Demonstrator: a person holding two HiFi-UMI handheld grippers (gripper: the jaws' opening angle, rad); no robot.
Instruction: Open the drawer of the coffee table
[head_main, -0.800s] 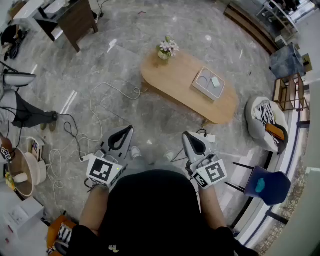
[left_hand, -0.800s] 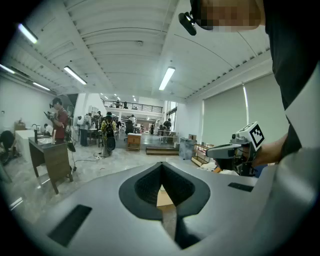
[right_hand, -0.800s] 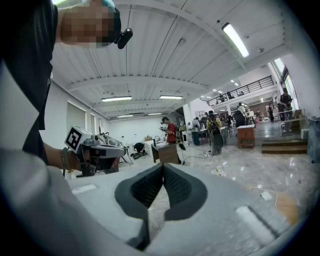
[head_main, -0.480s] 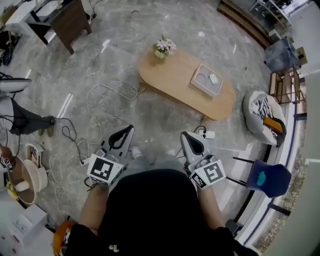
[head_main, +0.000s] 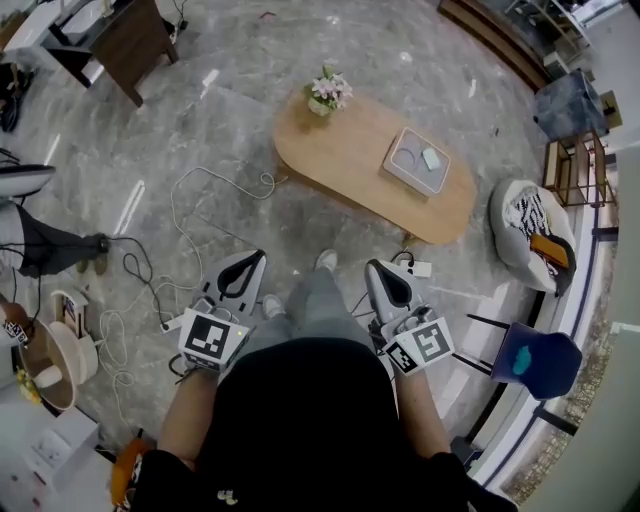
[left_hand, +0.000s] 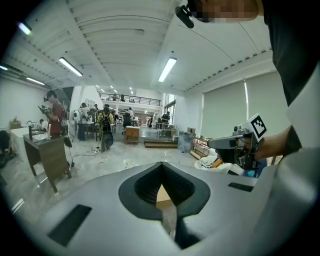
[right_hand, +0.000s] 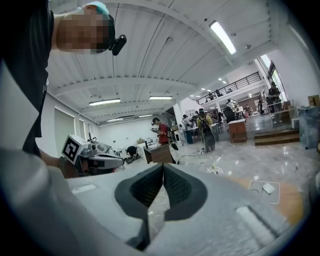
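head view: the left tongs (head_main: 256, 260) and the right tongs (head_main: 373, 268) point forward from the person's hands. both are clenched on nothing, with a grey trouser leg (head_main: 305, 300) between them. the coffee table surface (head_main: 345, 150) lies well ahead of both tips, rather nearer the right tongs. it carries a tray (head_main: 417, 163) and a flower pot (head_main: 330, 95); its drawer cannot be made out. cables (head_main: 190, 215) trail over the floor ahead of the left tongs.

left gripper view: the jaws are pressed together, a tan sliver of that surface beyond them.

right gripper view: the jaws are closed tight and empty, and the surface sits ahead to their right.
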